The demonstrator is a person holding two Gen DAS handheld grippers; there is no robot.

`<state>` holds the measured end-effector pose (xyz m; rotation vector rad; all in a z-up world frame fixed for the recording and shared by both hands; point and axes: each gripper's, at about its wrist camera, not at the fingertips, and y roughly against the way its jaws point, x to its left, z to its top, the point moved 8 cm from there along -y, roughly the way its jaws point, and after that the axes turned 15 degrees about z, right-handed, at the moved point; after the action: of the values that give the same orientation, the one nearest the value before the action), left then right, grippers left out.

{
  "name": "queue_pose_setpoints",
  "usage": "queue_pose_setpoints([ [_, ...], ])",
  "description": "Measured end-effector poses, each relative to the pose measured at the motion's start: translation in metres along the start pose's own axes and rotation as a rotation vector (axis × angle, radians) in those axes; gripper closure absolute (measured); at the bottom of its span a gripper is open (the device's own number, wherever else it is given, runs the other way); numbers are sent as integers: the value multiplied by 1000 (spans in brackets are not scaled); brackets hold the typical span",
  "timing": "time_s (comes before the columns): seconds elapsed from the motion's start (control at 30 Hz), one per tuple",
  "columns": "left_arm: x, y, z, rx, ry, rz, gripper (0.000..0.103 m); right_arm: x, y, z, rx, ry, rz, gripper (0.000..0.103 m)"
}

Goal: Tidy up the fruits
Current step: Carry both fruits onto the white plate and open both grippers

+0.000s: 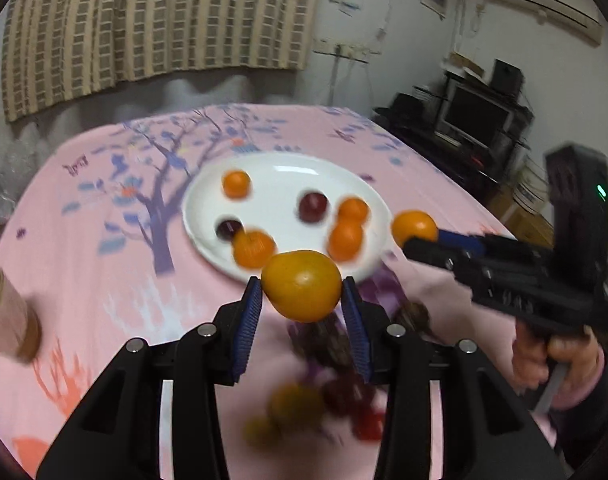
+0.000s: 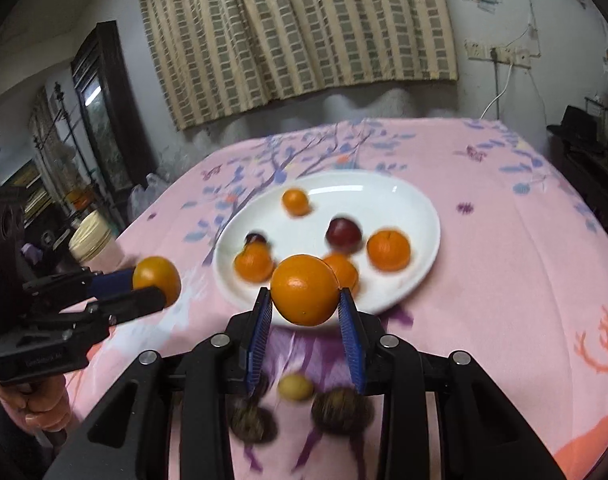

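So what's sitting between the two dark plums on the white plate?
Nothing: bare white plate between the left plum and right plum, clearest in the right wrist view.

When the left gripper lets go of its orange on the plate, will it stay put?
Probably it rolls: the orange in the left gripper is round and the white plate looks smooth and shallow. Fruit already there, like this orange, may stop it. Its firm-looking skin should take a gentle release.

Blurred loose fruit (image 1: 328, 412) lies partly hidden below the left tongs (image 1: 302, 292).
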<state>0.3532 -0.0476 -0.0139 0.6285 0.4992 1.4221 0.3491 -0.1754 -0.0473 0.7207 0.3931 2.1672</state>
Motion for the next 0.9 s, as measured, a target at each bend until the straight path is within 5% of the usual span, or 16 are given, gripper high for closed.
queue_pose_setpoints([
  [0.13,2,-47,32,39,25,51,63,-18,-32,22,3,-10,-30,69],
  [0.33,6,-100,36,132,4,127,61,-37,-67,29,43,-21,-48,67],
  [0.4,8,-105,35,145,6,130,43,-35,-65,29,44,-9,-45,63],
  [0.43,9,-101,36,129,13,134,33,-33,-62,29,42,0,-46,63],
  [0.63,30,-41,27,14,36,166,10,-10,-21,25,17,56,-32,54],
  [0.9,79,-5,-31,7,140,253,9,-17,4,-42,142,57,-125,54],
])
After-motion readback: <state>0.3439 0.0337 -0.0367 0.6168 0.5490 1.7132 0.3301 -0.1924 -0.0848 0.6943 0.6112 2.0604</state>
